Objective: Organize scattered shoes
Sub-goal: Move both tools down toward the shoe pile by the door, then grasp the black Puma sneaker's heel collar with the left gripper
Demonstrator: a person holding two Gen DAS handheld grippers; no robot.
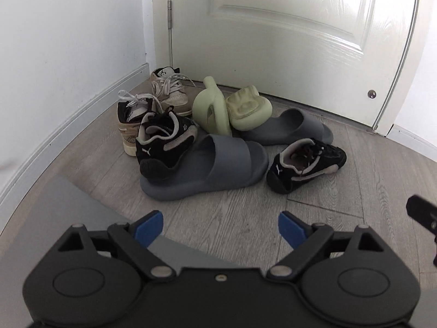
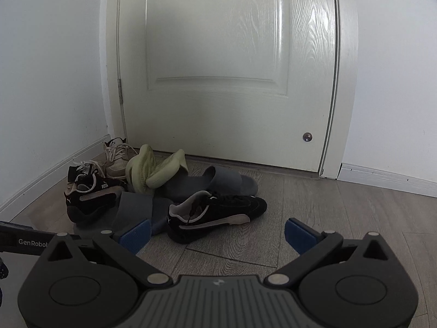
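From the left wrist, the left gripper (image 1: 220, 225) is hovering with its blue pads spread wide and nothing between them, aimed at a heap of shoes lying before the white door (image 1: 286, 41). Nearest the gripper, a grey slide (image 1: 218, 166) is bearing a black Puma sneaker (image 1: 164, 143) on its heel end. The second black sneaker (image 1: 306, 165) is sitting apart, farther from the hinge side of the door. Two pale green foam slides (image 1: 229, 108) are tipping against each other just short of the door, one resting on the other grey slide (image 1: 295, 128). Two tan laced sneakers (image 1: 153, 106) are crowding the door's hinge corner.

From the right wrist, the right gripper (image 2: 217, 235) is likewise gaping and empty, facing the lone black sneaker (image 2: 215, 216), well short of the door (image 2: 226, 54).

No shoe looks sorted yet; this seems to be the approach. The next move probably calls for closing on one loose shoe, likely a black sneaker, and pairing it.
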